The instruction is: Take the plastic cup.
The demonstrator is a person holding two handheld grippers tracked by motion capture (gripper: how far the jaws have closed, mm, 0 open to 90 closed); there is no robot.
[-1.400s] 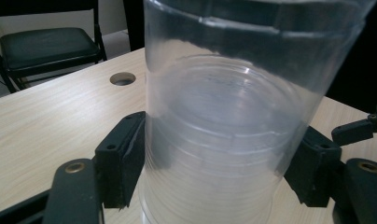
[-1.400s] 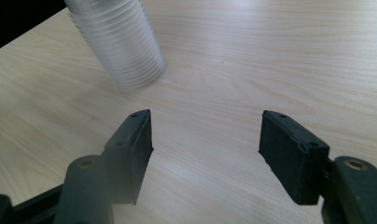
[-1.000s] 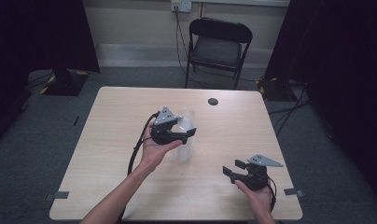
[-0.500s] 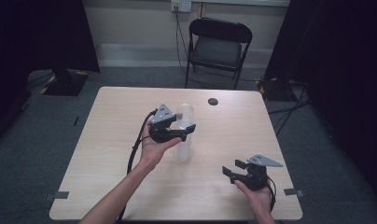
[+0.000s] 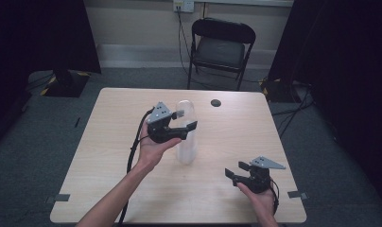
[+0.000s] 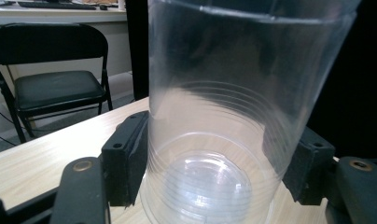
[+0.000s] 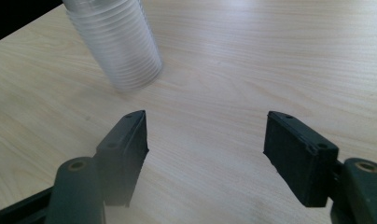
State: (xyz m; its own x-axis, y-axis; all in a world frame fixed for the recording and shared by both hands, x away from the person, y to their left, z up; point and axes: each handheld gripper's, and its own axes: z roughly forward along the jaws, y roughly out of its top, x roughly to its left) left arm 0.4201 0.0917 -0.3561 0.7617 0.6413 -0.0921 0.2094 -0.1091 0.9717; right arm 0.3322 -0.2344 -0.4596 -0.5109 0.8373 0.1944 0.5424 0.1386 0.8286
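Note:
A tall stack of clear plastic cups (image 5: 186, 146) stands near the middle of the wooden table (image 5: 99, 142). My left gripper (image 5: 186, 120) is shut on the top clear cup (image 5: 185, 108), one jaw pressed on each side of its wall, and holds it raised partly out of the stack. In the left gripper view the clear cup (image 6: 224, 116) sits between the jaws of the left gripper (image 6: 214, 168). My right gripper (image 5: 237, 172) hovers open near the front right of the table, holding nothing. In the right gripper view the ribbed stack (image 7: 116, 42) lies ahead and left of the right gripper (image 7: 205, 149).
A small black round object (image 5: 216, 102) lies on the table's far side. A black folding chair (image 5: 222, 47) stands beyond the far edge. The left gripper's cable (image 5: 132, 151) trails along the forearm toward the front edge.
The left gripper has risen and drifted slightly away from me, drawing the top cup upward out of the stack. The right gripper has stayed in place.

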